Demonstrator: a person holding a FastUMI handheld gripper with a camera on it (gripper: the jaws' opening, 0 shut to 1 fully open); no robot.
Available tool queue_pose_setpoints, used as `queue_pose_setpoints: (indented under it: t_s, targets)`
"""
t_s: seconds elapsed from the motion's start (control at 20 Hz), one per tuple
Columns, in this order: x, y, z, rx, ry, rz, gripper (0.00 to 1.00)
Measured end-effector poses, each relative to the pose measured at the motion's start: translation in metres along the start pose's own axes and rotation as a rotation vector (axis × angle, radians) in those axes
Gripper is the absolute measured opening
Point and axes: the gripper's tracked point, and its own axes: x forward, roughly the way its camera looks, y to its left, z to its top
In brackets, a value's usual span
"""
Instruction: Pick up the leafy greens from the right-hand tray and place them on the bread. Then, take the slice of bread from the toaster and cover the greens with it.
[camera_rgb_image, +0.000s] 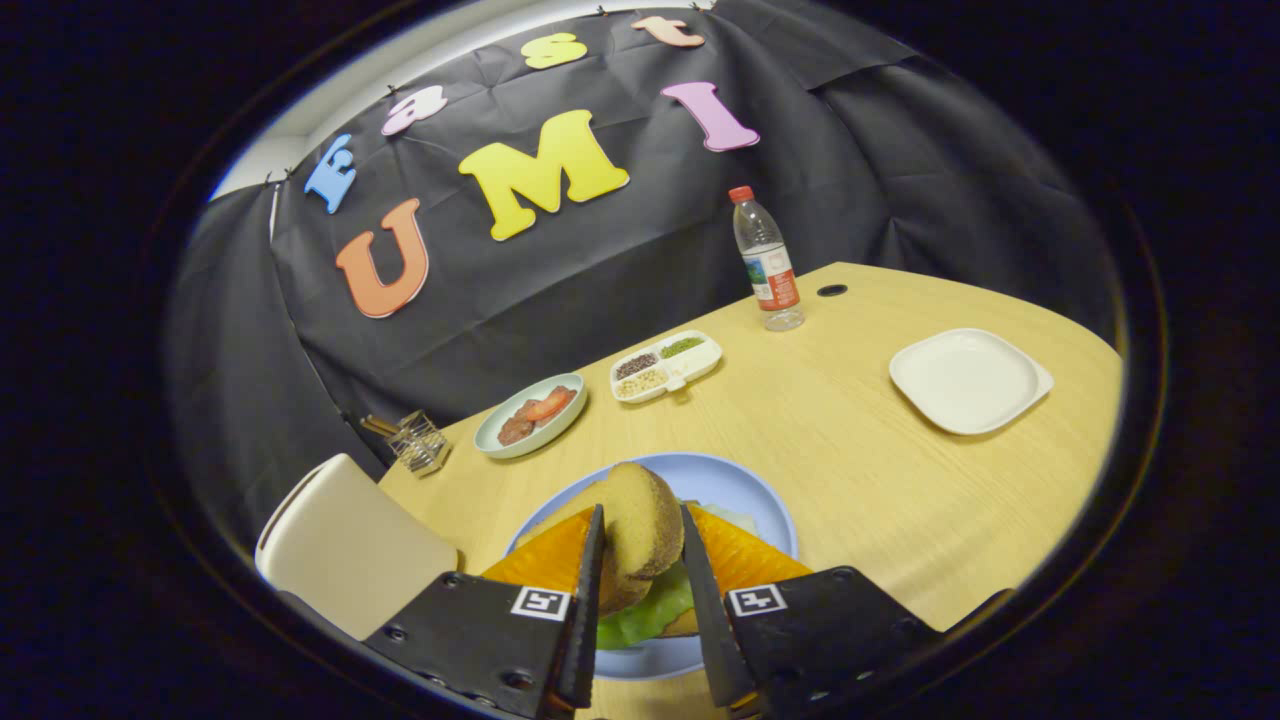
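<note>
Bread (640, 535), one round brown slice, sits between the two fingers of the gripper (642, 572). Both fingers press on its sides, so the gripper is closed on the slice. The slice stands tilted on its edge over the blue plate (735, 490). Under it lie the leafy greens (645, 615), and a bit of another bread slice (683, 622) peeks out below them. The plate rests on a wooden table (850, 470).

Just beyond the plate is a pale green dish (500, 445) with red tomato slices (540, 408). Beside that dish is a white tray (668, 366) with three little parts holding seeds or grains. Farther back stands a clear water bottle (766, 258) with a red cap and a red and white label; the words are too small to read. A white square plate (968, 380) lies well apart on the right. A cream toaster (345, 545) stands on the left by the fingers, with a small wire holder (415, 440) behind it. Nothing stands between the slice and the greens.
</note>
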Motion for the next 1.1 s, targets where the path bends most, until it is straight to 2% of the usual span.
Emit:
queue_pose_setpoints:
  t_s: [0.05,0.15,0.25,0.45,0.6,0.8,1.1]
  targets:
    - [-0.001,-0.008,0.003,-0.010,-0.009,-0.019,0.46]
    - [-0.007,-0.018,0.010,-0.029,-0.030,-0.034,0.48]
    - [-0.025,-0.021,0.019,-0.056,-0.057,-0.034,0.60]
    - [-0.087,-0.016,0.052,-0.209,-0.195,-0.049,0.83]
    - [-0.140,-0.001,0.066,-0.296,-0.285,-0.045,0.94]
    - [-0.199,0.013,0.052,-0.339,-0.346,-0.033,0.96]
    - [-0.244,0.030,0.007,-0.382,-0.326,0.027,0.96]
